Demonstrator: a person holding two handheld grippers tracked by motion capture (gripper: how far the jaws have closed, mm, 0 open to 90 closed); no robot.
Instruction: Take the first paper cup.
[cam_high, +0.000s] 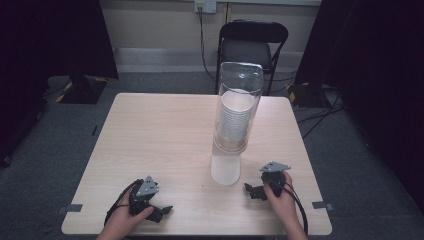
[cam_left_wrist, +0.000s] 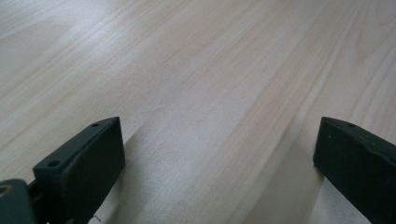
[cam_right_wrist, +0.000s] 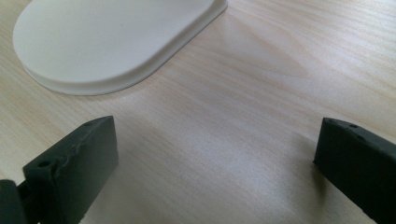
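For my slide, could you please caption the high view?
Two open hand-held grippers, left and right, rest beside a cup dispenser.

High view: looks forward and down from above the near edge, taking in the whole table (cam_high: 165, 130) and a chair (cam_high: 252, 42) beyond.
Left gripper view: very near the tabletop, low over bare wood.
Right gripper view: equally low, facing the white base (cam_right_wrist: 112, 39).
Shared: the tabletop; the white base (cam_high: 226, 170).

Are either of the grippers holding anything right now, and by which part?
Nothing is held. The left gripper and right gripper both have open jaws over bare table.
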